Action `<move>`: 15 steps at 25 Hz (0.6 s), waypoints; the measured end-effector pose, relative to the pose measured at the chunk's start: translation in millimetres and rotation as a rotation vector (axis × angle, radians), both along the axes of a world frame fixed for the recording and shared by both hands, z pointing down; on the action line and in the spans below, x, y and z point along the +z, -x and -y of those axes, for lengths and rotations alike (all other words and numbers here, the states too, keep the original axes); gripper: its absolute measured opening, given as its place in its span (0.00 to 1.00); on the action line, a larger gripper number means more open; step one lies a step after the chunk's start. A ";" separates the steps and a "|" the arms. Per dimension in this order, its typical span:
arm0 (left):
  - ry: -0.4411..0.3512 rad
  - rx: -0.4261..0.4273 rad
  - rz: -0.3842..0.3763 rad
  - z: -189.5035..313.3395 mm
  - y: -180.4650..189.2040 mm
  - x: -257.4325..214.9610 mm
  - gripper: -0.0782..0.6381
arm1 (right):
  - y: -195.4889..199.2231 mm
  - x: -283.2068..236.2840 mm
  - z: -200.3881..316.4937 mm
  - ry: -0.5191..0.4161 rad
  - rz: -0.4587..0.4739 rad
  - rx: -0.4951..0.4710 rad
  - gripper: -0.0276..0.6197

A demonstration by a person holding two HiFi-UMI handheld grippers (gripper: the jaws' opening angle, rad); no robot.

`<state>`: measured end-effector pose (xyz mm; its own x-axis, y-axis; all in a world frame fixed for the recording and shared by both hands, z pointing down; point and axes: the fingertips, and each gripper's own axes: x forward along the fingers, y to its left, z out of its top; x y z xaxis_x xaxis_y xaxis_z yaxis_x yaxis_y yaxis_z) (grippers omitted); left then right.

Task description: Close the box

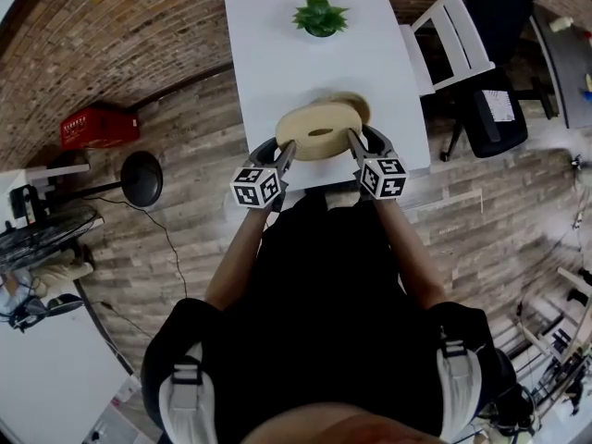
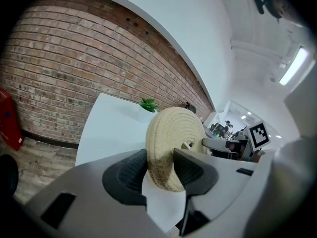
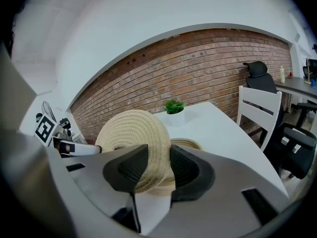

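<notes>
A round woven straw lid (image 1: 319, 129) is held flat over the near end of the white table (image 1: 277, 54). My left gripper (image 1: 283, 153) is shut on its left rim and my right gripper (image 1: 354, 142) is shut on its right rim. The woven box (image 1: 355, 104) peeks out from under the lid's far right edge, mostly hidden. In the left gripper view the lid (image 2: 174, 140) stands edge-on between the pads of my left gripper (image 2: 161, 171). The right gripper view shows my right gripper (image 3: 155, 166) pinching the lid (image 3: 131, 133), with the box (image 3: 187, 144) on the table just behind.
A small green plant in a white pot (image 1: 320, 15) stands at the table's far end. A white chair (image 1: 451, 40) and a black office chair (image 1: 495, 109) sit to the right. A red crate (image 1: 98, 126) and a black stool (image 1: 141, 178) are on the floor at the left.
</notes>
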<state>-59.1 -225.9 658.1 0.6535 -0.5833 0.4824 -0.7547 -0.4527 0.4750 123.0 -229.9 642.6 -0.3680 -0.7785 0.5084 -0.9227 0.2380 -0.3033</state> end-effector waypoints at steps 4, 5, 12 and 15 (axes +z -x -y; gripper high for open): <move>0.002 -0.014 0.000 7.3 -8.0 1.8 0.35 | -7.8 2.1 10.3 0.002 -0.008 -0.008 0.26; 0.003 -0.018 -0.002 8.3 -11.1 1.8 0.35 | -10.6 2.3 12.8 0.003 -0.010 -0.010 0.26; 0.018 -0.037 -0.012 10.8 -25.4 4.5 0.35 | -24.6 2.6 21.1 0.021 -0.026 -0.034 0.26; 0.021 -0.051 -0.010 12.0 -30.3 5.8 0.35 | -29.2 4.7 23.3 0.029 -0.025 -0.048 0.26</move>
<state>-28.8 -237.8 663.8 0.6275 -0.6063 0.4885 -0.7721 -0.4035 0.4911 152.1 -253.2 647.2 -0.3912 -0.7451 0.5402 -0.9179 0.2732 -0.2878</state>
